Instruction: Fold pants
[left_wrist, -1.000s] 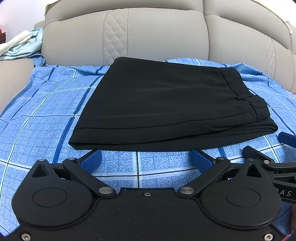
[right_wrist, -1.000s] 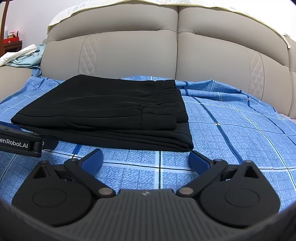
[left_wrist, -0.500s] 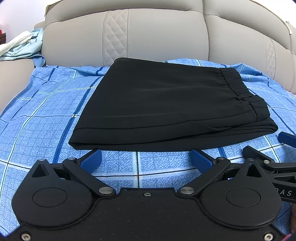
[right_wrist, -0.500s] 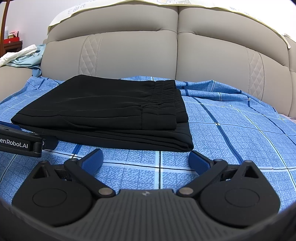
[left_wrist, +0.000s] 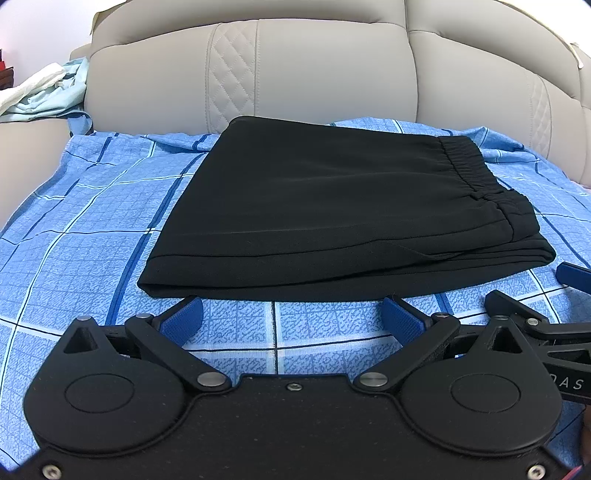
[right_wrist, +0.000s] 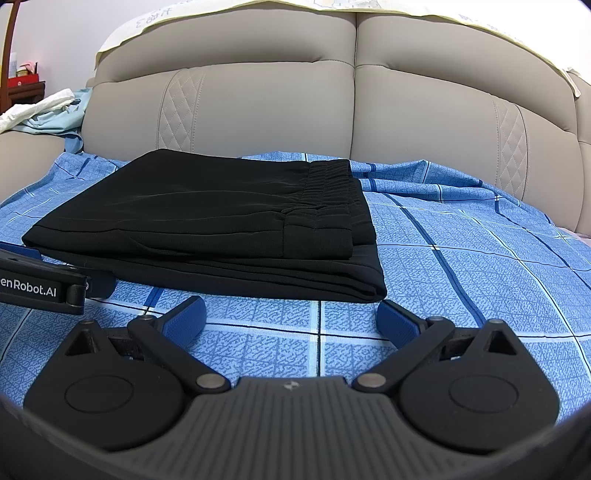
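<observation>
Beige leather forms the padded headboard (left_wrist: 314, 70) across the far side, with quilted diamond panels. Before it lies the bed (left_wrist: 74, 229), covered in a blue checked sheet with dark and pale lines. On the sheet, about mid-bed, sit the black pants (left_wrist: 332, 206), folded into a flat stack of layers; the elastic waistband is at their right end and the folded edge faces near. In the right wrist view the pants (right_wrist: 192, 221) lie left of centre, with bare sheet to their right. A heap of pale cloth (left_wrist: 44, 92) rests at the far left, beside the headboard. The left gripper (left_wrist: 291, 315) hovers just near of the pants' near edge, jaws wide and holding nothing, blue pads apart over the sheet. The right gripper (right_wrist: 290, 314) sits the same way, jaws wide and empty, just near of the pants' right corner. Each gripper's tip shows at the edge of the other's view.
</observation>
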